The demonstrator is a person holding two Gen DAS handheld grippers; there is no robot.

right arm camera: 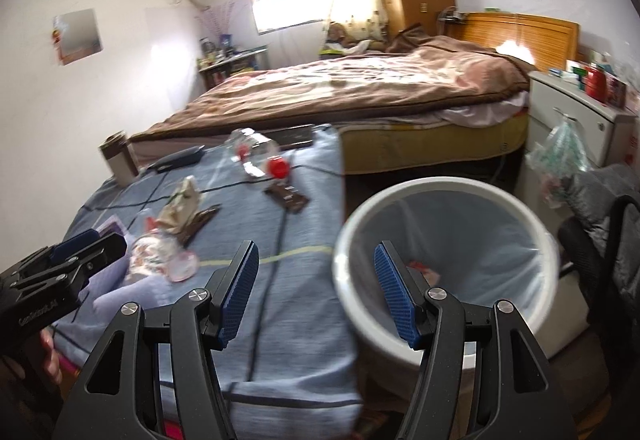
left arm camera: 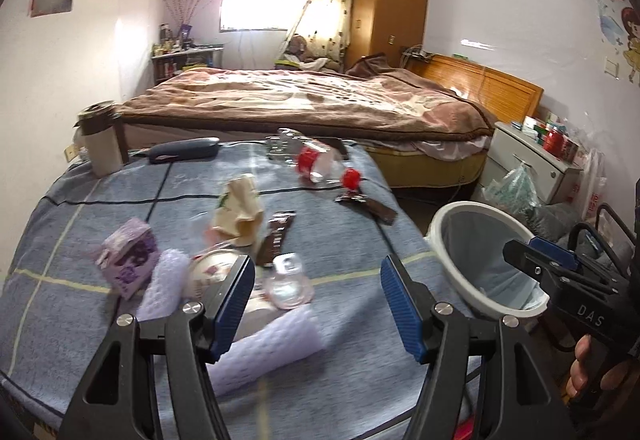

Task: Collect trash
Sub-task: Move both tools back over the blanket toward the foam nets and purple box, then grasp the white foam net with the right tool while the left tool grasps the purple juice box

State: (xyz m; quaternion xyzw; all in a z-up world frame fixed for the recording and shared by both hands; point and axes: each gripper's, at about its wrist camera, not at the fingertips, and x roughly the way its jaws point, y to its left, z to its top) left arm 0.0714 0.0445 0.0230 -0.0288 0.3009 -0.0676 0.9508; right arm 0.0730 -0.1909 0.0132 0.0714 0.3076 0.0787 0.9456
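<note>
The left gripper [left arm camera: 318, 304] tilts down over trash [left arm camera: 240, 211] strewn at centre-left of the blue blanket [left arm camera: 340, 232], fingers spread and empty. The right gripper [right arm camera: 316, 298], also released, straddles the white bin's [right arm camera: 440, 187] rim at lower centre-right.

Both wrist views look down over the blue blanket [left arm camera: 120, 320], sharing the bin [right arm camera: 448, 187]

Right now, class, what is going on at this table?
A person holds a tool in each hand over a blue-covered table strewn with trash. The left tool and right tool are both open and empty. A crushed bottle and brown wrappers lie uncollected. The white bin beside the table holds a few scraps.
</note>
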